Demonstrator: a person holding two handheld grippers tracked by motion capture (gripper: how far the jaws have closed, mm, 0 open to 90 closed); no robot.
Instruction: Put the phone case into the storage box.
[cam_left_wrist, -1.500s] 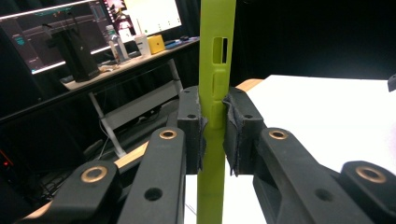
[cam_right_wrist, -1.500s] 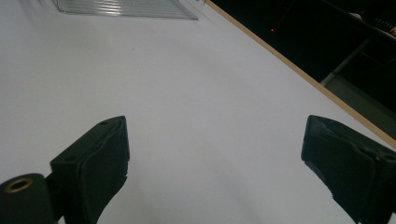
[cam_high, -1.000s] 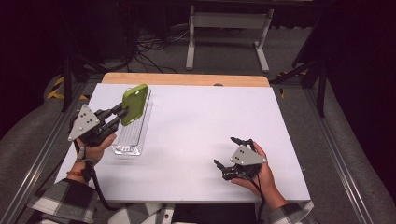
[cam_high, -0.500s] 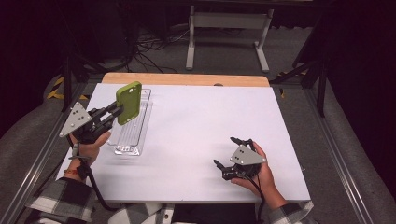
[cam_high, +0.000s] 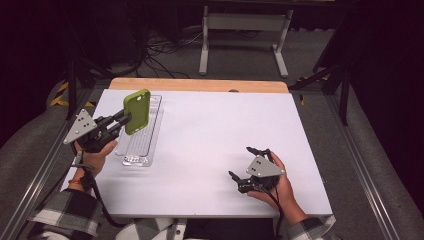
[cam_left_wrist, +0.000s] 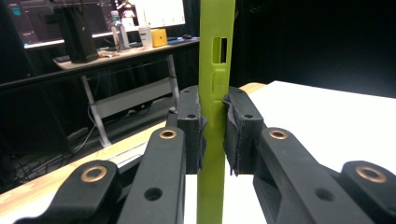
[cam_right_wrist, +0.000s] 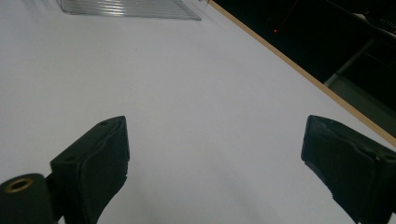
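Observation:
A lime-green phone case (cam_high: 137, 111) is held upright above the left side of the white table (cam_high: 225, 125). My left gripper (cam_high: 127, 119) is shut on the phone case's lower half. In the left gripper view the case (cam_left_wrist: 215, 56) stands edge-on, with both pads of the left gripper (cam_left_wrist: 215, 128) pressed against its sides. Under the case lies a clear ribbed plastic tray (cam_high: 142, 145). My right gripper (cam_high: 240, 161) rests in a hand at the table's front right. In the right gripper view the right gripper (cam_right_wrist: 215, 154) stands open over bare table.
A wooden strip (cam_high: 200, 85) runs along the table's far edge. The clear tray (cam_right_wrist: 126, 8) lies far ahead of the right jaws. Beyond the table are a white metal stand (cam_high: 240, 30), floor cables and dark surroundings. A desk with monitors (cam_left_wrist: 116, 42) stands farther off.
My left gripper has carried the green case a little to the left, toward the table's left edge. The right gripper has stayed in place.

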